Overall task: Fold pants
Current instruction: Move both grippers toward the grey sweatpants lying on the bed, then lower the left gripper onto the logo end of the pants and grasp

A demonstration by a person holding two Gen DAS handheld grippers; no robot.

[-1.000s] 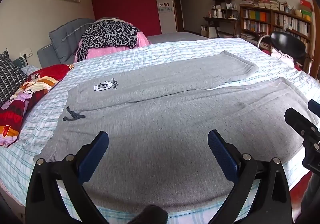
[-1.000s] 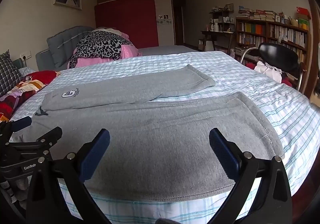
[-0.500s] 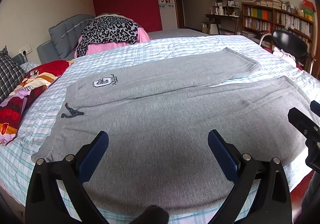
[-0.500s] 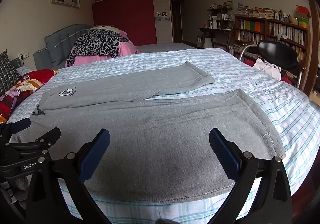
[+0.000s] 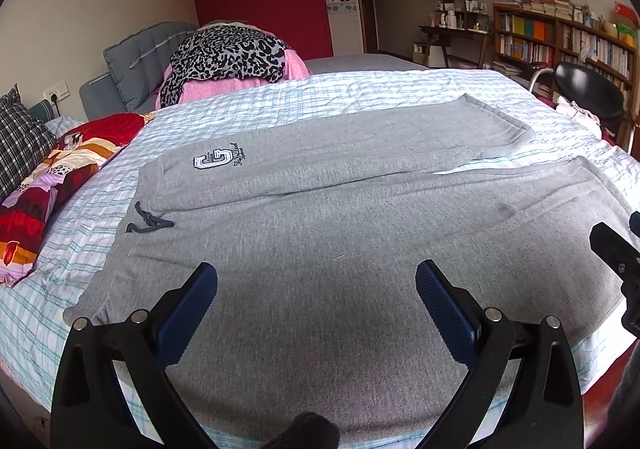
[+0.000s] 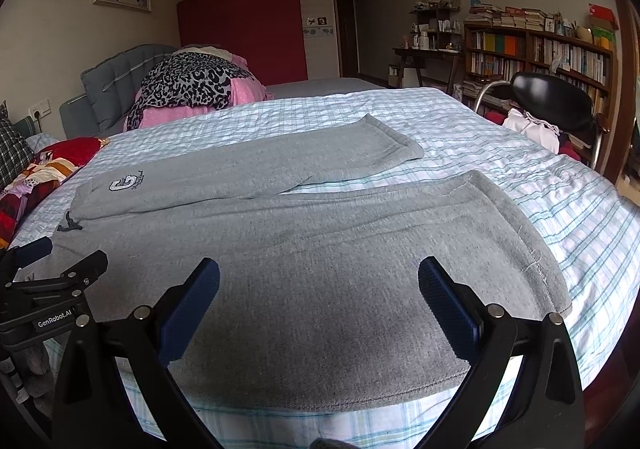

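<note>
Grey sweatpants (image 5: 320,217) (image 6: 304,225) lie spread flat across the bed, waistband at the left with a dark drawstring (image 5: 146,223) and a letter patch (image 5: 214,161). One leg runs along the near edge, the other lies farther back. My left gripper (image 5: 316,289) hovers open above the near leg's upper part, holding nothing. My right gripper (image 6: 318,287) hovers open above the same leg nearer its hem (image 6: 532,261), also holding nothing. Each gripper shows at the edge of the other's view.
The bed (image 5: 360,93) has a blue-white checked sheet. A leopard-print and pink pile (image 5: 228,61) sits at the head end, a red patterned quilt (image 5: 52,177) at the left. A black chair (image 6: 556,105) and bookshelves (image 6: 540,49) stand at the right.
Both grippers have risen a little and tilted, so the pants sit lower and fuller in view. The pants have not moved and both grippers stay open.
</note>
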